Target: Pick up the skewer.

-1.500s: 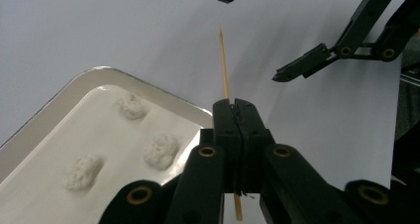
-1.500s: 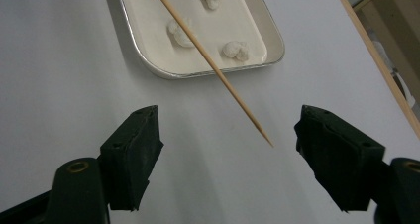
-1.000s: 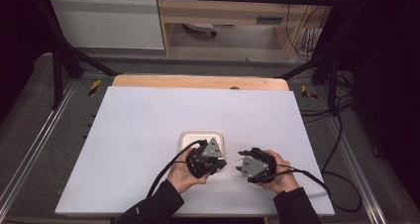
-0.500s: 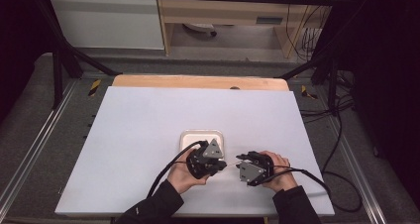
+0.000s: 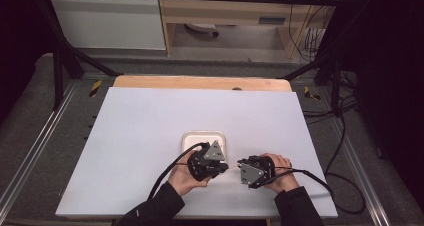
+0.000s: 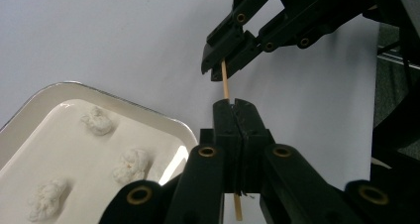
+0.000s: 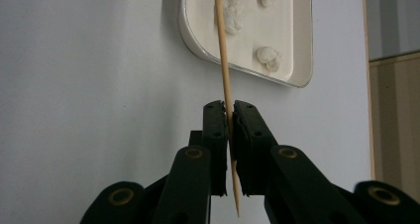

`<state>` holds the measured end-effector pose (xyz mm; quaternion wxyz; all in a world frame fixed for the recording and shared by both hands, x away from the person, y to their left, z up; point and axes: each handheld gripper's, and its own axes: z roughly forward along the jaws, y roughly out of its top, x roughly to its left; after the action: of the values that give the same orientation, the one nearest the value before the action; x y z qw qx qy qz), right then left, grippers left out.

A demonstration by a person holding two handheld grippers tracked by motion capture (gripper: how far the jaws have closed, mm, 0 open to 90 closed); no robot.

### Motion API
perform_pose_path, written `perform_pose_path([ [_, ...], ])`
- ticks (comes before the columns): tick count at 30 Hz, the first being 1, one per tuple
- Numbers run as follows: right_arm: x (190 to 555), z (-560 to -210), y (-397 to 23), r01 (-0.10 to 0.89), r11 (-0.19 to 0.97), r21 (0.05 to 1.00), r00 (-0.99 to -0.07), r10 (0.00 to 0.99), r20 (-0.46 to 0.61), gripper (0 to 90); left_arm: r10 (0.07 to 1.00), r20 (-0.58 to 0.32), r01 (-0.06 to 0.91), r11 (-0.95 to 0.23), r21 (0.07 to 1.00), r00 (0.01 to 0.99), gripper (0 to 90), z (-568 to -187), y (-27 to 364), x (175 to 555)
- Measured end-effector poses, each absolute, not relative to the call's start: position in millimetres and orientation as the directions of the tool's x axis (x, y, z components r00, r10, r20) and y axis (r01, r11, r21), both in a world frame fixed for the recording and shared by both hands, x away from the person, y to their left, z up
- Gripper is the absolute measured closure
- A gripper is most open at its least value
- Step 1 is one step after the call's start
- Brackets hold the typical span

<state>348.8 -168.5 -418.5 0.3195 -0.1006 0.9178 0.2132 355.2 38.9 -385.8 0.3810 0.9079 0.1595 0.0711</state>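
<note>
A thin wooden skewer (image 6: 225,83) runs between my two grippers just above the white table. My left gripper (image 6: 233,102) is shut on it, with a short end sticking out behind the jaws. My right gripper (image 7: 229,107) has just been closing with the skewer between its jaws and now pinches it near its pointed end. From there the skewer (image 7: 222,45) reaches up over a white tray (image 7: 302,45). In the high view the left gripper (image 5: 224,166) and right gripper (image 5: 241,163) face each other tip to tip in front of the tray (image 5: 186,138).
The tray holds several small white lumps (image 6: 131,164) (image 7: 269,55). The white sheet (image 5: 150,126) covers the table, with a wooden strip (image 5: 200,82) along its far edge. Cables trail from both grippers toward the front edge and right side.
The right gripper's jaws have closed onto the skewer. Both hands have stayed where they were.
</note>
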Motion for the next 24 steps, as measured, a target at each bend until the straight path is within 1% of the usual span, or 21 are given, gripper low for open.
perform_pose_path([
  [11, 347, -419, -168, -0.325, 0.888, 0.324, -0.776, -0.055, -0.629, 88.3, 0.354, 0.002, 0.248, -0.658, 0.711, 0.935, 88.6, -386, 42, 359],
  [13, 348, -419, -167, -0.335, 0.888, 0.314, -0.771, -0.068, -0.633, 88.7, 0.358, 0.007, 0.247, -0.658, 0.712, 0.934, 88.3, -386, 43, 360],
  [15, 347, -418, -167, -0.337, 0.889, 0.311, -0.771, -0.07, -0.633, 88.8, 0.357, 0.006, 0.251, -0.669, 0.699, 0.934, 87.6, -386, 43, 361],
  [16, 347, -418, -166, -0.335, 0.892, 0.302, -0.77, -0.075, -0.634, 88.8, 0.361, 0.009, 0.255, -0.675, 0.692, 0.932, 86.4, -386, 43, 361],
  [20, 347, -418, -166, -0.329, 0.903, 0.276, -0.764, -0.083, -0.639, 88.8, 0.37, 0.002, 0.274, -0.69, 0.67, 0.929, 69.5, -386, 45, 365],
  [21, 348, -418, -165, -0.331, 0.905, 0.267, -0.764, -0.091, -0.639, 88.9, 0.376, 0.003, 0.284, -0.707, 0.648, 0.927, 66.8, -385, 46, 367],
  [24, 348, -418, -164, -0.331, 0.912, 0.24, -0.759, -0.107, -0.642, 88.9, 0.37, -0.004, 0.293, -0.73, 0.618, 0.929, 61.7, -384, 46, 369],
])
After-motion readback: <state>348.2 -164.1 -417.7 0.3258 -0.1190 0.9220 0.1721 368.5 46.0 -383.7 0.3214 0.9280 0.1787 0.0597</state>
